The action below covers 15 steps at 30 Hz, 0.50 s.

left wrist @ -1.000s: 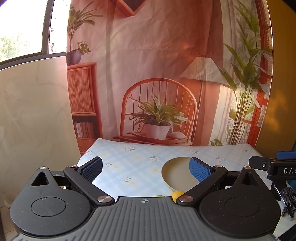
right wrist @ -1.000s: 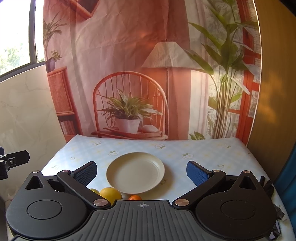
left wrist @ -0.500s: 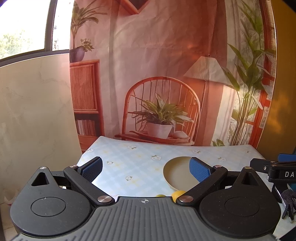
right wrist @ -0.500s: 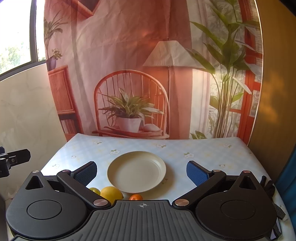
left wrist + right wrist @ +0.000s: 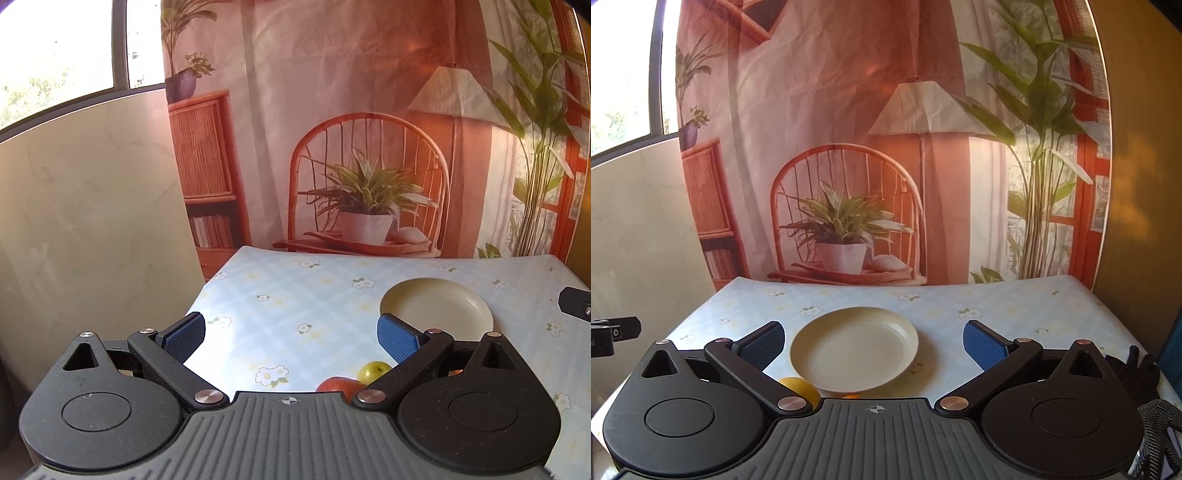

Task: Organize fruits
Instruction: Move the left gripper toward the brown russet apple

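Blue pads face each other across a wide gap on my left gripper [image 5: 291, 334], its fingers spread with nothing between them, hanging above the left part of the table [image 5: 280, 295], which wears a pale blue checked cloth printed with small white flowers. Through that gripper's camera, a red fruit [image 5: 338, 384] peeks over the black body low in the frame, and just to its right sits a small yellow-green fruit [image 5: 373, 371], partly covered by the right finger. Beyond them, further right, the cream plate [image 5: 437, 306] lies bare on the cloth. At the far right edge of this view a black piece of my other tool juts in. My right gripper [image 5: 874, 345] is likewise held wide apart and grips nothing; from its camera the plate [image 5: 854, 352] lies centred between the two fingers. A yellow fruit [image 5: 803, 387] rests on the cloth just beside the plate's near left rim, half hidden by the left finger, and a sliver of an orange fruit [image 5: 852, 396] shows at the near rim, close to the yellow one. A dark glove [image 5: 1137, 373] lies at the table's right edge.
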### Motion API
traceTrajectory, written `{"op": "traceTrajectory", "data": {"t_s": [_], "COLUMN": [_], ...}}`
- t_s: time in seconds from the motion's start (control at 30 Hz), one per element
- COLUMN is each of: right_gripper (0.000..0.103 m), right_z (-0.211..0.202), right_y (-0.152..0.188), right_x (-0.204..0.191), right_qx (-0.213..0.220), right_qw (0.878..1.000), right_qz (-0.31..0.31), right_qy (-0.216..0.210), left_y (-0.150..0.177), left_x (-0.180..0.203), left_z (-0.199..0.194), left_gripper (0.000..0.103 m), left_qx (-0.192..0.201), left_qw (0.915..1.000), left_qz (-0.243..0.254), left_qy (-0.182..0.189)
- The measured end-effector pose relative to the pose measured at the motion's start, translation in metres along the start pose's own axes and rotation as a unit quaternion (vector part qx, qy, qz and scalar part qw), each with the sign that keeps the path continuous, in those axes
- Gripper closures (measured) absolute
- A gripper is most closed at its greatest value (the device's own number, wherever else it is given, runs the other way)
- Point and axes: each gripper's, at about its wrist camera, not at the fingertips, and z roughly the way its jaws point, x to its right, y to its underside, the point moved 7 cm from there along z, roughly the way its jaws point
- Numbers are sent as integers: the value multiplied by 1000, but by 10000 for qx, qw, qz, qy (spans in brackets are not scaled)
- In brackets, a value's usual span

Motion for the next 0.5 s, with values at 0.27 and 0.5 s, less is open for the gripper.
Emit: {"op": "traceTrajectory", "data": {"t_s": [0.27, 0.5], "right_gripper": [0, 0], "right_z": [24, 34], "right_y": [34, 52], "right_x": [-4, -18], "right_qx": [-334, -569], "right_qw": [9990, 9955], "right_qz": [167, 170], "right_qy": [-262, -740], "left_y": [22, 33], "left_x": [-2, 1], "left_z": [14, 23], "left_gripper": [12, 12], "left_qx": [219, 388], "left_qw": [9973, 9983], "left_qz": [-430, -92], "left_qy": [554, 428]}}
